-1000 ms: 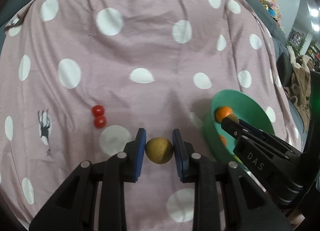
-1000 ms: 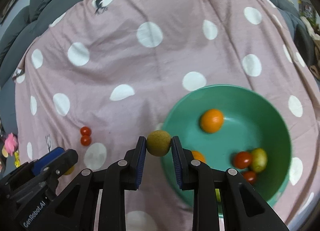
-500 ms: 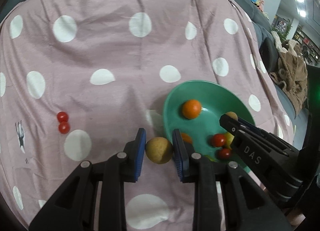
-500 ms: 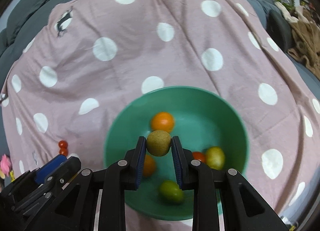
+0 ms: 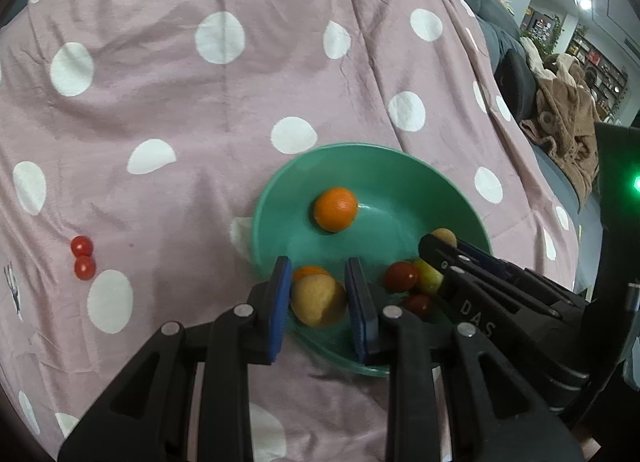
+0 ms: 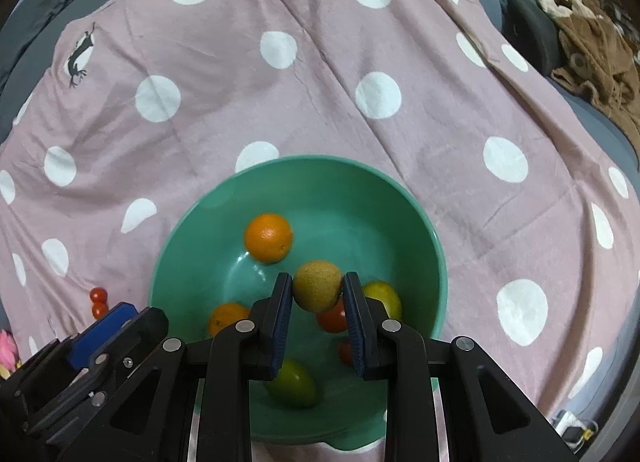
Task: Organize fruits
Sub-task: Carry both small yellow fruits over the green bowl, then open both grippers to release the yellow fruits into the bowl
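Two grippers, each clamped on a round tan fruit, angled downward over a green bowl.

The left gripper (image 5: 319, 296) pinches a tan fruit (image 5: 318, 300) between its blue pads above the bowl's (image 5: 376, 159) near-left rim. The right gripper (image 6: 317, 296) pinches a second tan fruit (image 6: 317, 286) above the bowl's middle. Inside the bowl lie an orange (image 6: 268, 238), a smaller orange (image 6: 226, 318), a green fruit (image 6: 294, 384), a yellow-green fruit (image 6: 384, 296) and red tomatoes (image 6: 332, 318). Two cherry tomatoes (image 5: 83, 258) lie touching on the polka-dot cloth (image 5: 224, 81), well left of the bowl.
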A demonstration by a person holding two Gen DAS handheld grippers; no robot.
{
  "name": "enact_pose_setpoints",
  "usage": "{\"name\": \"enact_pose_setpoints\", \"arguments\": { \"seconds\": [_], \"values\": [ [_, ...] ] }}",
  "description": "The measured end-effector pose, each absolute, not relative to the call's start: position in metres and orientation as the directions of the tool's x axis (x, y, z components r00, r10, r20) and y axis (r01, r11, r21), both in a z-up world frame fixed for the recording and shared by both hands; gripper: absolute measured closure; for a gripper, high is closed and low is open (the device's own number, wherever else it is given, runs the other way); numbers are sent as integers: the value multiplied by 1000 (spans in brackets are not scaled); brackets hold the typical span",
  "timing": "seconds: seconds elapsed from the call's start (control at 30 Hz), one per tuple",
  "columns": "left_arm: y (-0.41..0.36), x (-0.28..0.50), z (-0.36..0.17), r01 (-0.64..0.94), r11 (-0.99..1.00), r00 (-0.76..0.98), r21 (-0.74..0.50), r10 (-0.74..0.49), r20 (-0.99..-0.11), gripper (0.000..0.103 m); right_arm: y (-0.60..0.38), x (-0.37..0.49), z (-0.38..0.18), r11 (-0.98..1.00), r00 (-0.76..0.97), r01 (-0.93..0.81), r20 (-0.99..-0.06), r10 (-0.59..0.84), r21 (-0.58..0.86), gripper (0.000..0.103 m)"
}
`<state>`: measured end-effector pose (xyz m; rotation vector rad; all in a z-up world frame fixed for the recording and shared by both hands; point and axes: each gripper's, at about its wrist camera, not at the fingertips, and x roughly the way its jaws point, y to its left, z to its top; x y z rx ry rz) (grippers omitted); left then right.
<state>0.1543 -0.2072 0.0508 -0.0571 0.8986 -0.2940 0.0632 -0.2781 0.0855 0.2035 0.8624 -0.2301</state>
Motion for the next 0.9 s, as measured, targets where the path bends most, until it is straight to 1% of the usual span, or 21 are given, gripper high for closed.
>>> {"name": "enact_pose_setpoints", "arguments": {
  "seconds": [0.5,0.9],
  "values": [
    [-221,161,36,245,954,547,-174,-284,-787,76,-292,65,76,945,600,312,-792,-117,96,76],
    [-222,164,28,243,949,513,-200,-301,-804,76,-297,66,72,942,586,321,-802,-115,99,76]
  ]
}}
